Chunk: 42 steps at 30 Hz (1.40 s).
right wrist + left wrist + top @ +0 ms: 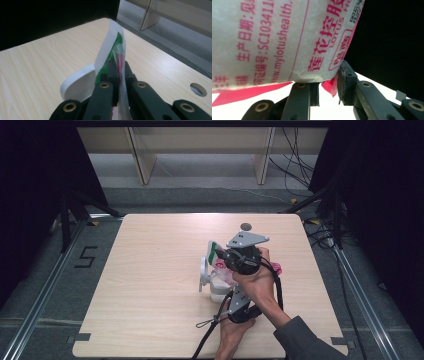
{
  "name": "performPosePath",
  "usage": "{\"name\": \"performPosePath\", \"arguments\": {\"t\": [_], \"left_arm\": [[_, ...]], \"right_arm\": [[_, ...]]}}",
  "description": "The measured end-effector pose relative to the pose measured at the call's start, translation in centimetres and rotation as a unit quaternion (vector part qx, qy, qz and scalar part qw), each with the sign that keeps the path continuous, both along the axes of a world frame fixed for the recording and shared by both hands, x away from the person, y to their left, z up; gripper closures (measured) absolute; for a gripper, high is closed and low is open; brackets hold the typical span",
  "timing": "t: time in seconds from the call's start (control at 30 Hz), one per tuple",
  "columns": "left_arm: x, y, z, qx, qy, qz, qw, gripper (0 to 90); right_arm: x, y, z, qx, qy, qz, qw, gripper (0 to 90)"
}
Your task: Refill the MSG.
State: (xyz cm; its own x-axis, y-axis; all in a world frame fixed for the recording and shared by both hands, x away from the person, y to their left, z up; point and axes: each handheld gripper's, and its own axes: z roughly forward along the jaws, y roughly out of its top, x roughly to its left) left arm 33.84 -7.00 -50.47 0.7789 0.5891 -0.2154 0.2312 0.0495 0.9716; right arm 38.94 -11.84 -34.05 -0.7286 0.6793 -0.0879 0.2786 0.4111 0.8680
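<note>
Plastic pouch [223, 270], translucent with pink print, sits near the middle of the wooden table [150, 270], pinched between both tools. Forearms cross: the right gripper [220, 254] is farther up the table, its jaws clenched on the pouch's thin top edge beside a white-and-green card [110, 47] that stands upright. The left gripper [226, 292] sits nearer the person, jaws clamped on a lower corner [329, 82]. Left gripper view brings out the red Chinese lettering and "LOTUS". Pouch's long axis I cannot tell.
</note>
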Motion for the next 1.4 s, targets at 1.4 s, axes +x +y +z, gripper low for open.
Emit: {"name": "performPosePath", "arguments": {"t": [1.4], "left_arm": [[0.07, -0.10, -0.12, -0.001, -0.004, 0.002, 1.0000, 73.4]], "right_arm": [[-0.12, 0.17, -0.05, -0.001, 0.008, 0.004, 1.0000, 89.7]]}}
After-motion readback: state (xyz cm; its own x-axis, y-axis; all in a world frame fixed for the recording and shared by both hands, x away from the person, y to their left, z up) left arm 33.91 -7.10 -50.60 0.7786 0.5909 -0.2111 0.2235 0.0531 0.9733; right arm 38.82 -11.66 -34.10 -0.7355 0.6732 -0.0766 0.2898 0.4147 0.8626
